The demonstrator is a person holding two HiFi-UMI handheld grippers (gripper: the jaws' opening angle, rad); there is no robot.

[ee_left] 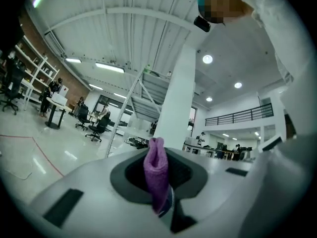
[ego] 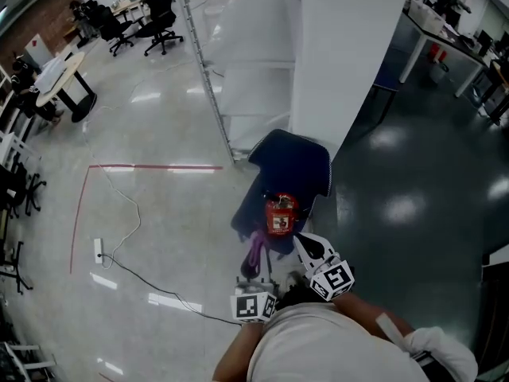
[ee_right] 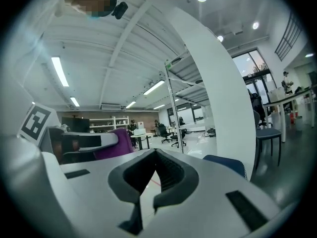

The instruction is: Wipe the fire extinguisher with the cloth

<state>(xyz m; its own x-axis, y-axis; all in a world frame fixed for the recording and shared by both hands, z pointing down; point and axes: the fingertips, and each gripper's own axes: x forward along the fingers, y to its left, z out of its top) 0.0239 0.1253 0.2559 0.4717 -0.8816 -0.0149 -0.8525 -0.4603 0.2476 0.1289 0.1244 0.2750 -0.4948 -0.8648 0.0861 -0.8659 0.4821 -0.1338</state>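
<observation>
**Head view: one extinguisher (ego: 281, 213), one cloth (ego: 255, 250), two grippers**

The red extinguisher stands on a blue chair (ego: 296, 161), just ahead of both grippers. Its label is too small to read. The left gripper (ee_left: 158, 182) pinches the purple cloth, which ends just beside the extinguisher's base. The right gripper (ee_right: 156, 155) has its jaw tips together with nothing between them, near the extinguisher's other side.

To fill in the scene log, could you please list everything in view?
pillar: one, white, upper middle
chair: one, dark blue, against the pillar
fire extinguisher: one, red, on the chair
cloth: one, purple, in the left gripper
power strip: one, white, on the floor at left
tape line: one, red, floor at left
left gripper: one, grey, fingers shut on cloth
right gripper: one, grey, fingers shut, empty
</observation>
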